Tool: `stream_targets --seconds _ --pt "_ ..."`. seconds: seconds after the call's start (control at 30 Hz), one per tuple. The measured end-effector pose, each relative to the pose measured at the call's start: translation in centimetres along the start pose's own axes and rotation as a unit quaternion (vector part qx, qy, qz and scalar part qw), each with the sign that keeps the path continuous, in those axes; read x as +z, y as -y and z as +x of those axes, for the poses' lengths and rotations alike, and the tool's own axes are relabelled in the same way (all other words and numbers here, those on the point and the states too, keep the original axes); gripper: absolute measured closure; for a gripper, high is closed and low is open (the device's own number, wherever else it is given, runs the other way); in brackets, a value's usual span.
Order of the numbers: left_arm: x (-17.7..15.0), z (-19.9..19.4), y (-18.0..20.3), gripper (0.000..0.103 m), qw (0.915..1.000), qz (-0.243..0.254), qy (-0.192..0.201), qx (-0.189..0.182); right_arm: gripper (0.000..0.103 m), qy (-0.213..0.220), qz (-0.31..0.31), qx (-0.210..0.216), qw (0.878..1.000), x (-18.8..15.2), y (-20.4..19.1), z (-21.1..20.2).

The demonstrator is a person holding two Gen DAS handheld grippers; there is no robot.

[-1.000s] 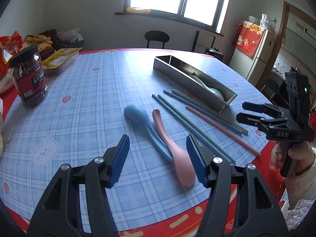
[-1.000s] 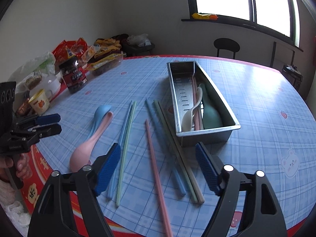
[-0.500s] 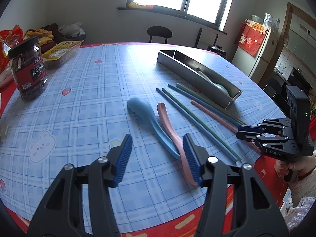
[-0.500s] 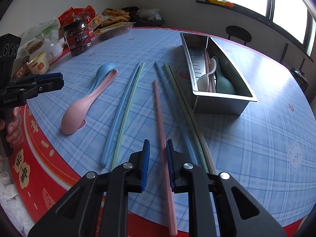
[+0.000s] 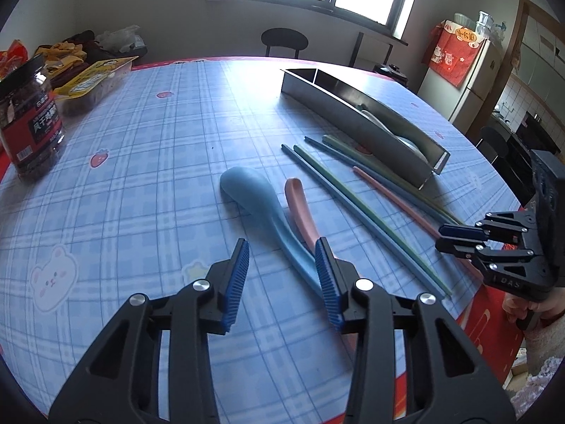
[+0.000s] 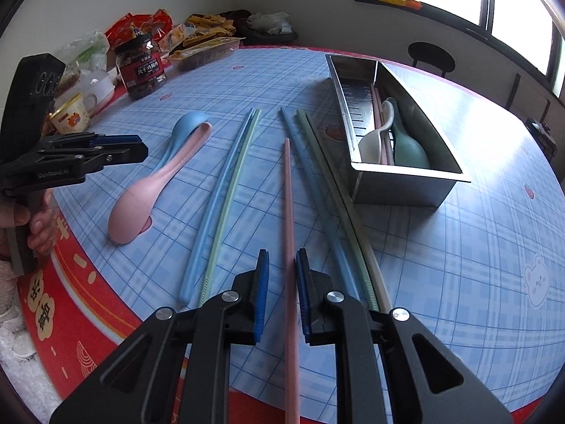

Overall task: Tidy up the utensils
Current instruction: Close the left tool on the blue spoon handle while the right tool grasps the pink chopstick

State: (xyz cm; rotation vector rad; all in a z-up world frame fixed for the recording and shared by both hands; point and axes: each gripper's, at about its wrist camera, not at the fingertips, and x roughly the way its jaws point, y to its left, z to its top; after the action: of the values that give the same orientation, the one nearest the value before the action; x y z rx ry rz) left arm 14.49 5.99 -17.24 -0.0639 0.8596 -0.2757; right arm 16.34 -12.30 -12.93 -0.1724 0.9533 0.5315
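1. Right gripper (image 6: 282,282) went from wide open to nearly closed around the pink chopstick (image 6: 287,194); jaws straddle it. Small gaps at both pads, so I can't confirm a clamp yet.
2. Left gripper (image 5: 282,265) dropped toward the spoons and is closing; only bare cloth between the pads, nothing gripped. Blue spoon (image 5: 254,198) handle runs under its right pad.
3. Steel tray (image 6: 406,183) already holds a white spoon and a green spoon. Pink chopstick lies just left of it; pink spoon (image 6: 141,201) further left.
4. Judgement: both pickups starting; chopstick goes first.
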Motion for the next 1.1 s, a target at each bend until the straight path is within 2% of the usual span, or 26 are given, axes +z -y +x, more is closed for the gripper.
stream_targets --seconds 0.27,0.4,0.57,0.6,0.63,0.77,1.07,1.1 --pt "2.2 2.4 -1.0 0.062 0.9997 -0.018 -0.015 0.009 0.087 0.002 0.005 0.007 1.000 0.0 0.3 0.0" --pt "2.6 3.9 -1.5 0.063 0.9991 -0.028 -0.030 0.008 0.087 0.003 0.009 0.011 1.000 0.0 0.4 -0.1" --pt "3.0 4.2 -1.3 0.064 0.9992 -0.024 -0.030 0.004 0.087 0.003 0.011 0.016 1.000 0.0 0.6 -0.1" --pt "3.1 4.4 -1.3 0.065 0.9992 -0.025 -0.030 0.004 0.087 0.003 0.011 0.016 1.000 0.0 0.6 0.0" --pt "3.2 4.5 -1.2 0.071 0.9992 -0.024 -0.031 0.003 0.087 0.002 0.011 0.017 1.000 0.1 0.6 0.0" --pt "3.5 5.2 -0.1 0.077 0.9993 0.008 -0.037 0.008 0.087 0.003 0.012 0.018 1.000 0.1 0.6 0.0" --pt "3.2 5.7 1.8 0.078 0.9961 0.064 -0.033 0.051 0.087 0.002 0.011 0.016 1.000 0.1 0.4 0.0" --pt "3.1 5.7 2.1 0.083 0.9956 0.072 -0.031 0.052 0.087 0.003 0.011 0.015 1.000 0.1 0.3 0.0"
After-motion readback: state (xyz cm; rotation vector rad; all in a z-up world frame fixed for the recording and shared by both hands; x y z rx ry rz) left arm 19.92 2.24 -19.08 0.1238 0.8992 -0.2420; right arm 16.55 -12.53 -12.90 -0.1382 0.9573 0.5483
